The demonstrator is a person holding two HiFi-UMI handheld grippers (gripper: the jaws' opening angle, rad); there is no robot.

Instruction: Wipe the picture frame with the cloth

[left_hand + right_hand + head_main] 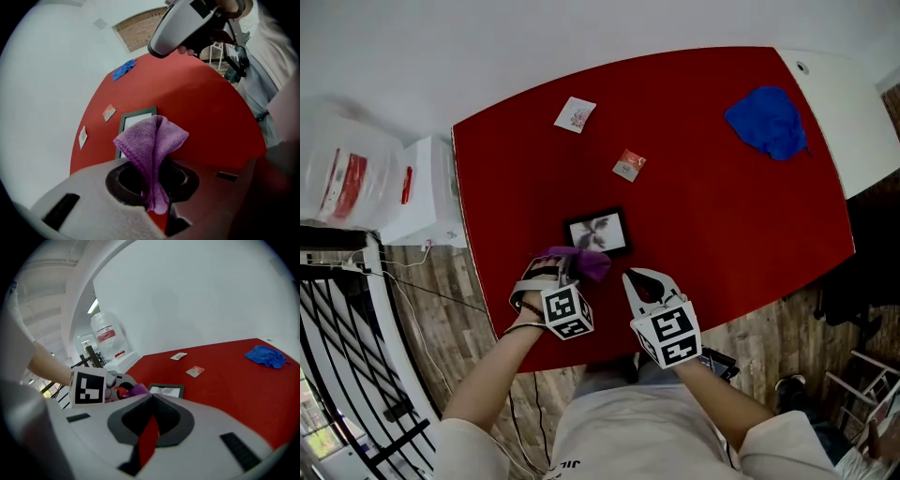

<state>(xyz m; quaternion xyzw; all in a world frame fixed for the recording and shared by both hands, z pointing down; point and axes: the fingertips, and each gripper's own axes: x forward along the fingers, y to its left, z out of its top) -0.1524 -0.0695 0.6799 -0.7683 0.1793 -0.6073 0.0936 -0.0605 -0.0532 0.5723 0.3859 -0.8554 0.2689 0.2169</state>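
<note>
A small black picture frame (597,232) lies flat on the red table (722,216), near its front edge. My left gripper (569,270) is shut on a purple cloth (584,262), which bunches out of the jaws just short of the frame's near-left corner. In the left gripper view the cloth (151,143) stands up from the jaws and covers part of the frame (136,118). My right gripper (636,279) hovers to the right of the frame's near edge, shut and holding nothing. The right gripper view shows the frame (165,390) ahead and the left gripper (112,385) beside it.
A crumpled blue cloth (769,122) lies at the table's far right. Two small packets (575,114) (629,165) lie beyond the frame. A water jug (337,173) and a white cabinet (422,192) stand left of the table. Wooden floor shows below the front edge.
</note>
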